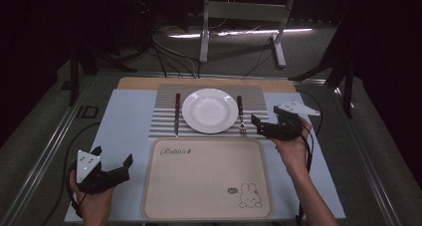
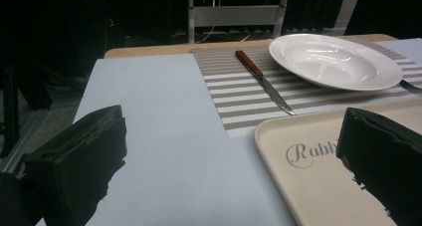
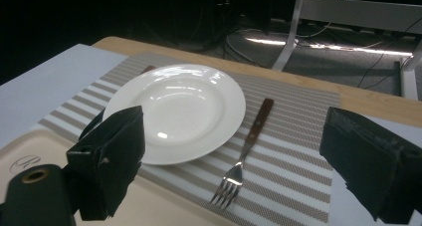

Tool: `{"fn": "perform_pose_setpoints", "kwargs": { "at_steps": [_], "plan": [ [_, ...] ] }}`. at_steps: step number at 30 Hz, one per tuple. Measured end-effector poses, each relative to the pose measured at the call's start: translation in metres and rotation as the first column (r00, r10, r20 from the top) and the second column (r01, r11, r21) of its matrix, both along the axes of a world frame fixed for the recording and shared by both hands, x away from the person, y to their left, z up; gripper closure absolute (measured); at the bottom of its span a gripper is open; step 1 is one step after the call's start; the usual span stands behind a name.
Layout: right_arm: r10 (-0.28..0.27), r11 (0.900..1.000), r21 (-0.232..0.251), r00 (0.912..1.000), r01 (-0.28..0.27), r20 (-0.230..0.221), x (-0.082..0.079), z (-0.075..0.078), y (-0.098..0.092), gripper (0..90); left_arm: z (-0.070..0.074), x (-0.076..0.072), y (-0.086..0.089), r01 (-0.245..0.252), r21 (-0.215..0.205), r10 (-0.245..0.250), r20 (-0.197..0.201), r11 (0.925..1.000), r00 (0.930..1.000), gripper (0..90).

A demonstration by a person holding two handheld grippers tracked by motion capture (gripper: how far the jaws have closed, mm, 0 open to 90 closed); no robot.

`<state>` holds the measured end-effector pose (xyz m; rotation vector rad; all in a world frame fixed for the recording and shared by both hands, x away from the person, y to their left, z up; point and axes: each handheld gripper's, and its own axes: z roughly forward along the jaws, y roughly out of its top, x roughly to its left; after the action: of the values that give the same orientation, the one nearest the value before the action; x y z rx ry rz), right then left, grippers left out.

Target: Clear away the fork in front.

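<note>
White plate point(image 1: 209, 110) is sitting at the middle of the striped placemat point(image 1: 166, 124), and it is the landmark to steer by. You are holding your right tool point(image 1: 263, 127) just to the right of the plate, jaws spread wide and gripping nothing, low over the placemat's right edge. The fork point(image 1: 241, 116) is lying between the plate and that tool — beside the plate's right rim but not touching it.

In the right gripper view the fork point(image 3: 244, 155) is showing in the gap between the jaws, ahead of the tool and a little below. Its long axis is running parallel to the plate's right side: wooden handle pointing to the far edge of the tabletop point(image 1: 124, 136), tines pointing toward you and toward the beige tray point(image 1: 207, 178) that is lying on the near side of the plate. So the jaws are looking roughly along the handle rather than across it; my judgement is that you would need to turn the tool so the jaws are straddling the handle before closing.

Your left tool point(image 1: 115, 167) is hovering well to the left of the plate and nearer to you, beside the tray's left edge, jaws also spread and empty. The knife point(image 1: 177, 112) is lying at the plate's left, parallel to the fork — closer to that hand, though still well apart from it. For the fork, the right hand is clearly the nearer one.
</note>
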<state>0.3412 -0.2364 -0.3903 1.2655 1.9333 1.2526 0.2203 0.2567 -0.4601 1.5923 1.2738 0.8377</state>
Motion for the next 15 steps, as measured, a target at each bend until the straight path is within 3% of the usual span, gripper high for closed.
{"fn": "perform_pose_setpoints", "kwargs": {
  "at_steps": [15],
  "plan": [
    [-0.026,0.999,-0.019,0.9996,0.026,-0.011,0.023,0.006,0.000,10.6,0.000,0.001,-0.001,0.003,0.000,-0.003,-0.004,1.0000,1.0000,0.3]
  ]
}}
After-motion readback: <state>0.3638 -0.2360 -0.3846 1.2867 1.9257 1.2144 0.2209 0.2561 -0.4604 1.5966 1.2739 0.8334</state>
